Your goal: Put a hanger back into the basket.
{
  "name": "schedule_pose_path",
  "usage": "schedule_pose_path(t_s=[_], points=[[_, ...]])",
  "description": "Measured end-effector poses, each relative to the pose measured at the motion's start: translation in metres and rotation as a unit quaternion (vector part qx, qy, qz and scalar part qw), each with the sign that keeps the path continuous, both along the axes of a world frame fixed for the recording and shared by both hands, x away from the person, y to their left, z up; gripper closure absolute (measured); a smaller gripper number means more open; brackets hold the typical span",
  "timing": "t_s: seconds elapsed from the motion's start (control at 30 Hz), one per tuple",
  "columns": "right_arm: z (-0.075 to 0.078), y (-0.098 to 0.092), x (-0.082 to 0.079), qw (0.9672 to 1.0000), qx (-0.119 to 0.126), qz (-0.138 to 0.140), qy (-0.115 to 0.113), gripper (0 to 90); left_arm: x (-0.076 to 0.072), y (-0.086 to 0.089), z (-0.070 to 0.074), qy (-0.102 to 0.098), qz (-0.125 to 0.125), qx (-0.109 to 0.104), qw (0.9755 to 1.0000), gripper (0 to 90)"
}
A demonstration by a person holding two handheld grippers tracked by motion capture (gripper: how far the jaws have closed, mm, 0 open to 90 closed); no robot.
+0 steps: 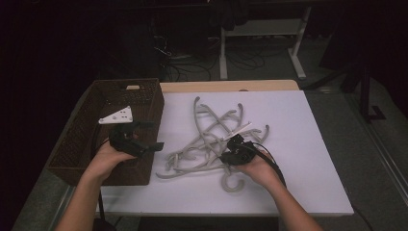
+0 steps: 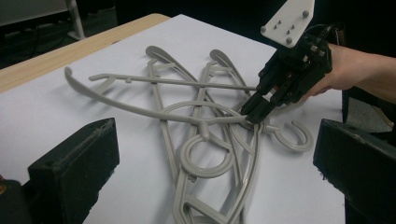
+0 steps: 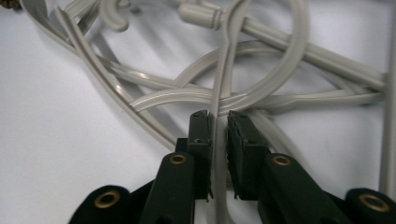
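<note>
the right gripper [image 1: 230, 153] sits low at the near edge of the tangle of grey hangers [image 1: 211, 137], its jaws drawn in close around one thin hanger arm [image 3: 219, 107], which runs up between them; one pad seems to touch it and a slight gap shows at the other. the pile lies mid-bench on the white sheet [image 1: 298, 144]. the left gripper [image 1: 144, 143] hovers above the wicker basket [image 1: 82, 139] at the bench's left, its jaws wide apart, holding nothing.
</note>
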State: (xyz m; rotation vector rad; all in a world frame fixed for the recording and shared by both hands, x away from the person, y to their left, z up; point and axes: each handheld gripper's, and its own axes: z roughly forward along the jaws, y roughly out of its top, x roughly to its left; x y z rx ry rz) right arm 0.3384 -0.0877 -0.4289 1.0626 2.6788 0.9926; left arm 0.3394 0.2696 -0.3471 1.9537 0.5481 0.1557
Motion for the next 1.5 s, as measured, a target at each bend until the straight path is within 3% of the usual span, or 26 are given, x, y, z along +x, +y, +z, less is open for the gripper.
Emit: schedule_pose_path(t_s=[0.1,0.27,0.57,0.87,1.07,1.27,1.4,1.5], points=[[0.003,-0.006,0.001,0.9999,0.012,0.003,-0.003,80.3,0.0,-0.001,0.0,-0.001,-0.001,0.0,1.0,0.1],[0.006,-0.013,-0.001,0.9997,0.009,0.014,-0.016,80.4,0.0,-0.001,0.0,0.0,-0.002,0.001,1.0,0.1],[0.009,-0.044,-0.023,0.9974,0.025,0.057,-0.036,80.5,-0.001,-0.003,0.0,0.0,-0.002,0.002,1.0,0.1],[-0.003,-0.079,-0.039,0.9959,0.016,0.089,-0.006,80.4,-0.002,-0.005,0.0,0.0,-0.004,0.004,1.0,0.1],[-0.011,-0.087,-0.036,0.9962,0.01,0.086,0.009,78.3,-0.002,-0.006,0.0,0.0,-0.004,0.004,1.0,0.1],[0.005,-0.092,-0.031,0.9978,0.029,0.056,-0.021,71.9,-0.001,-0.004,0.0,0.0,-0.002,0.004,1.0,0.1],[0.017,-0.087,-0.015,0.9979,0.033,0.04,-0.039,71.0,-0.002,-0.004,0.001,-0.001,-0.003,0.004,1.0,0.1],[0.023,-0.078,0.006,0.9983,0.024,0.026,-0.046,71.6,-0.002,-0.005,0.0,-0.001,-0.003,0.004,1.0,0.1]])
